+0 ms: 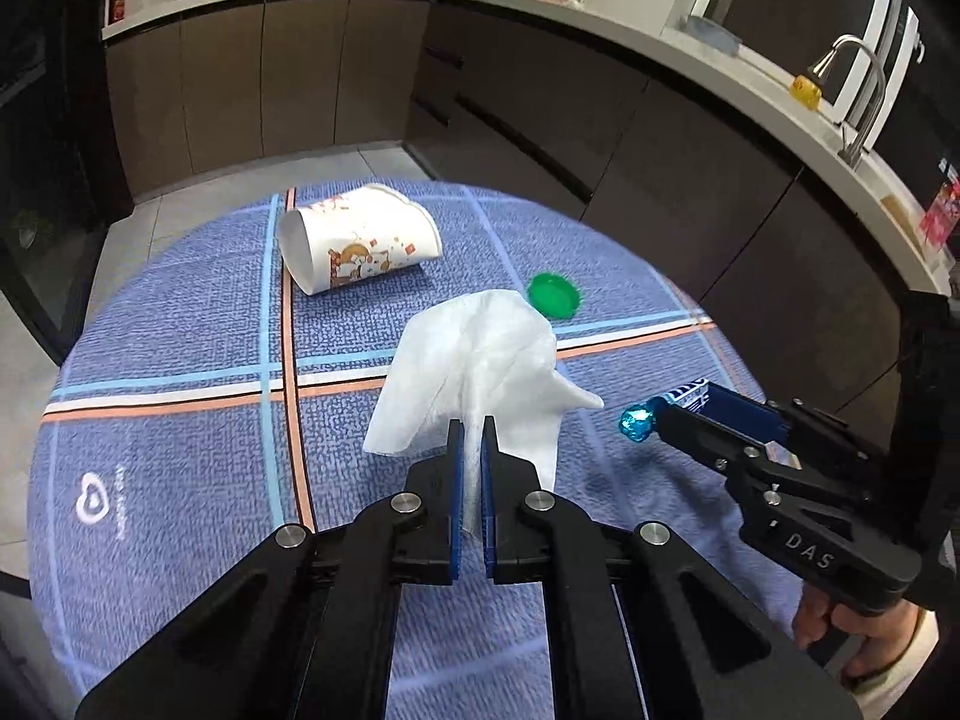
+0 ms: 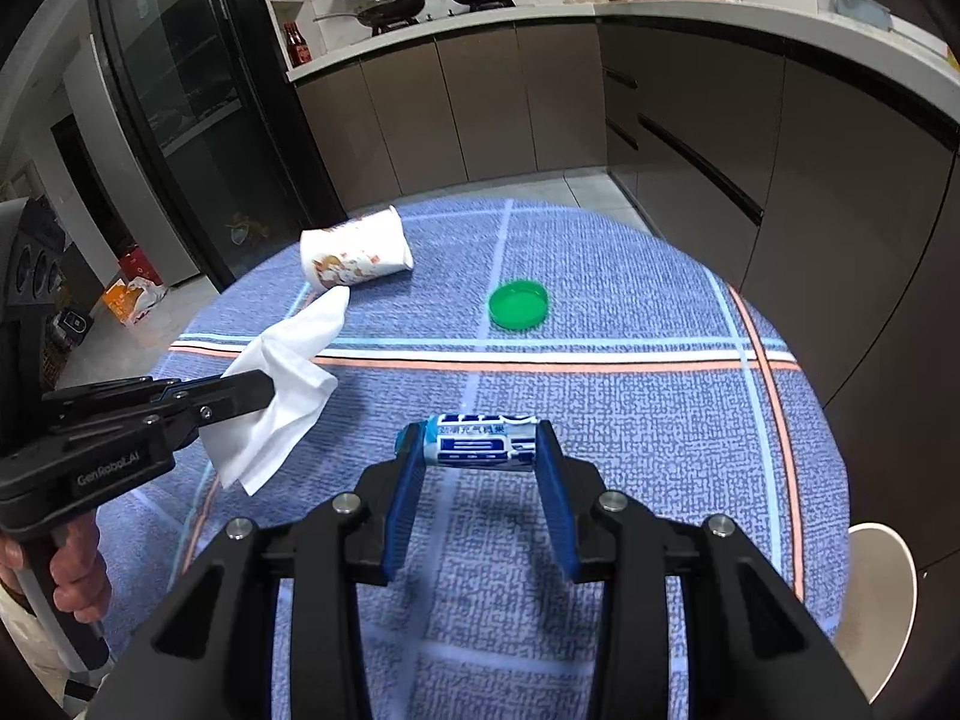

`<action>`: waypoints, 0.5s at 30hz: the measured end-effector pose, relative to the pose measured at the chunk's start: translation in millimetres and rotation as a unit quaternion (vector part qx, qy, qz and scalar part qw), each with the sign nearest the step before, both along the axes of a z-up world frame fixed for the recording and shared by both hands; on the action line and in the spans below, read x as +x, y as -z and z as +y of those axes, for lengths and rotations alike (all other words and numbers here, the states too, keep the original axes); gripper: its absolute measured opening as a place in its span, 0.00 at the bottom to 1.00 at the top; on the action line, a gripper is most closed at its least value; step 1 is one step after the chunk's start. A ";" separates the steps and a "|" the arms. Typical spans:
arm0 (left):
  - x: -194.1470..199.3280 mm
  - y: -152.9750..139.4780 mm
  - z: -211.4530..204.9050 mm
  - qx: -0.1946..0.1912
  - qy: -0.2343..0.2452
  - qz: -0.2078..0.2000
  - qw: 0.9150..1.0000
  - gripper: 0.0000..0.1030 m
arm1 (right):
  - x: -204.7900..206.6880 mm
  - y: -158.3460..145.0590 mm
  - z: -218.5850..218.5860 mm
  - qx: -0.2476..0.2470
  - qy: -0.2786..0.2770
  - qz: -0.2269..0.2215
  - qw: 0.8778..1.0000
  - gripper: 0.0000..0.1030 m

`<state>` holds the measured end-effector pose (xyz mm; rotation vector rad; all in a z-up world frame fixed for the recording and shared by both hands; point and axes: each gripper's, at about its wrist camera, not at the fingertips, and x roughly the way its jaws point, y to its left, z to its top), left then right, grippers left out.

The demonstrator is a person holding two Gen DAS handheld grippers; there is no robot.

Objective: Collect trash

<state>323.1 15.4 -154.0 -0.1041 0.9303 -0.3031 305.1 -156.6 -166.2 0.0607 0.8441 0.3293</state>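
My left gripper (image 1: pixel 472 426) is shut on a white tissue (image 1: pixel 480 360) and holds it above the table; it also shows in the right wrist view (image 2: pixel 282 390). My right gripper (image 2: pixel 480 441) is shut on a blue and white wrapper (image 2: pixel 480 441), held crosswise between its blue pads; its twisted blue end sticks out in the left wrist view (image 1: pixel 636 423). A printed paper cup (image 1: pixel 360 246) lies on its side at the far side of the table (image 2: pixel 354 258). A green bottle lid (image 1: pixel 553 295) lies right of the cup (image 2: pixel 518 303).
The round table has a blue plaid cloth (image 1: pixel 180 360). Brown kitchen cabinets (image 1: pixel 540 120) and a counter with a sink tap (image 1: pixel 864 90) stand behind and to the right. A white chair back (image 2: pixel 876 588) shows at the table's right edge.
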 end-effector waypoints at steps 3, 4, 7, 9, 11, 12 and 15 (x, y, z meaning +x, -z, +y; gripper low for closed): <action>-12.6 -12.4 0.4 -0.003 -0.002 -0.010 1.000 0.04 | -8.5 -8.6 -0.9 0.001 -0.003 -0.009 1.000 0.36; -17.8 -17.1 -1.0 -0.006 0.000 -0.013 1.000 0.04 | -12.8 -12.3 -1.7 0.002 -0.003 -0.013 1.000 0.36; -27.1 -27.3 -6.0 -0.011 0.005 -0.020 1.000 0.04 | -23.9 -22.0 -6.4 0.006 0.001 -0.022 1.000 0.36; -32.8 -32.1 -10.0 -0.013 0.008 -0.025 1.000 0.04 | -30.8 -27.8 -11.0 0.010 0.006 -0.026 1.000 0.36; -41.2 -39.1 -16.3 -0.014 0.011 -0.031 0.999 0.04 | -39.9 -35.0 -18.1 0.013 0.013 -0.031 0.999 0.36; -44.6 -42.4 -18.8 -0.014 0.013 -0.035 0.999 0.04 | -44.1 -38.1 -21.7 0.015 0.016 -0.033 0.999 0.36; -53.8 -52.6 -29.0 -0.016 0.024 -0.044 0.999 0.04 | -57.0 -46.8 -31.5 0.022 0.026 -0.039 0.999 0.36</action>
